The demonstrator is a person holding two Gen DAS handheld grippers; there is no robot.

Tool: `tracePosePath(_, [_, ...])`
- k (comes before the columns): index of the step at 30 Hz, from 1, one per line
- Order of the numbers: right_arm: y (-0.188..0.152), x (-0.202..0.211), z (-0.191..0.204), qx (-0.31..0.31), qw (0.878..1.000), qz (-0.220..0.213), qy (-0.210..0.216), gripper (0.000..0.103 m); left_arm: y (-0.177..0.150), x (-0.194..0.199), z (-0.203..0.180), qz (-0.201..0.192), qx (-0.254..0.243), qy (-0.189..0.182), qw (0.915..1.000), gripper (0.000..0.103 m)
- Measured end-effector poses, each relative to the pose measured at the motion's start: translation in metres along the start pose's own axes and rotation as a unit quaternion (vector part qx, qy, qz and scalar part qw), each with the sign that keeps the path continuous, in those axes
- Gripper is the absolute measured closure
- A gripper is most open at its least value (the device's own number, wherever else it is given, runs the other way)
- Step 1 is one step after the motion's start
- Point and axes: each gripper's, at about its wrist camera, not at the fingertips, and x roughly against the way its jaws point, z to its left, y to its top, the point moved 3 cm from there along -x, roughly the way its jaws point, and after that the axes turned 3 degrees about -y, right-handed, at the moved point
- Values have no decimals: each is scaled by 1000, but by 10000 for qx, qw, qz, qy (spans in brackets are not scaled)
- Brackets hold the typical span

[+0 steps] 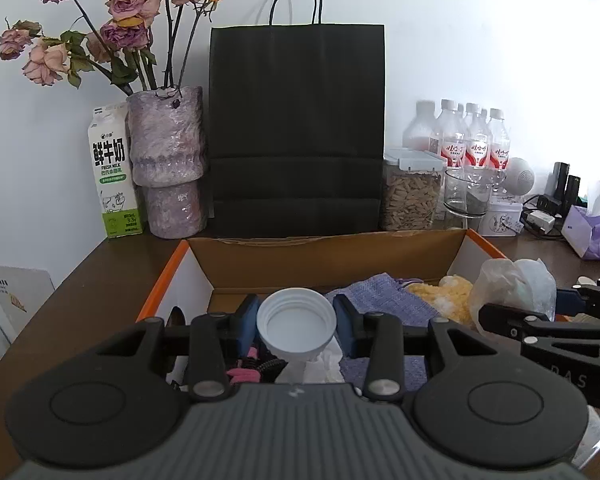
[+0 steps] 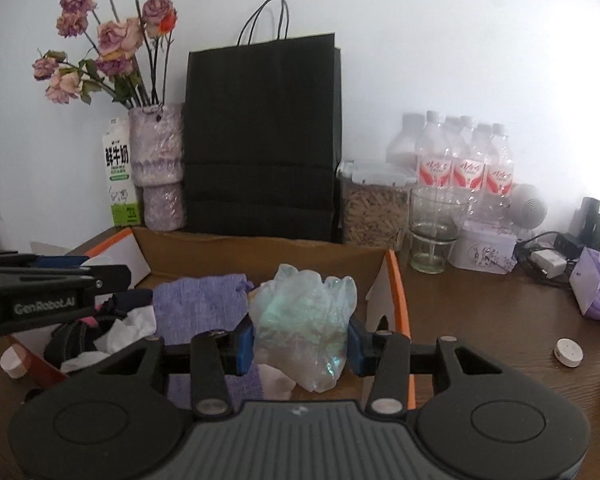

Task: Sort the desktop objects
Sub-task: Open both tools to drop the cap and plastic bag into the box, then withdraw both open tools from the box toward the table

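Left wrist view: left hand-held gripper (image 1: 296,326) pinches white bottle cap (image 1: 296,324) over open cardboard box (image 1: 324,254) near table's back edge, right hand-held gripper (image 2: 300,340) clamps crumpled plastic bag (image 2: 304,320) above same box, likely both for dropping in.

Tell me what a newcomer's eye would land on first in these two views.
First, the tall black paper bag standing against the wall behind the open cardboard box, with wilted pink roses in a purple vase to its left. Next, the foreground: the left gripper clamps a white funnel, and the right gripper squeezes a crumpled clear plastic bag above the box.
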Motion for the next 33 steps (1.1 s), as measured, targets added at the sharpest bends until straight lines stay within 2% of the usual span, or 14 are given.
tracePosePath(6, [-5, -5, 4, 87, 9999, 90, -2, 59, -4, -4, -5, 27, -198, 98, 9998, 62])
tracePosePath(9, [-8, -7, 6, 156, 9997, 179, -33, 53, -6, -4, -9, -36, -329, 161, 9993, 61])
tracePosePath(11, [-9, -7, 8, 205, 9996, 213, -34, 47, -7, -6, -11, -68, -486, 350, 9982, 51])
tracePosePath(12, [-10, -6, 9, 228, 9995, 217, -30, 45, -7, -6, -11, -54, -533, 450, 9976, 42])
tracePosePath(13, [-10, -6, 9, 243, 9995, 204, -29, 37, -6, -5, -11, -57, -551, 534, 9970, 33])
tracePosePath(14, [-10, -4, 9, 252, 9995, 184, -40, 26, -4, -1, -10, -131, -545, 565, 9968, 28])
tracePosePath(16, [-8, -1, 10, 278, 9995, 99, -129, 16, 1, 6, -9, -291, -519, 560, 9967, 6])
tracePosePath(17, [-7, 1, 10, 307, 9994, 48, -167, 15, 3, 10, -9, -336, -510, 573, 9965, 1])
tracePosePath(21, [-2, 8, 10, 290, 9993, -78, -208, 0, 7, 16, -10, -329, -481, 676, 9960, 0])
tracePosePath(33, [0, 10, 8, 204, 9996, -22, -217, 0, 6, 14, -7, -153, -327, 605, 9975, 0])
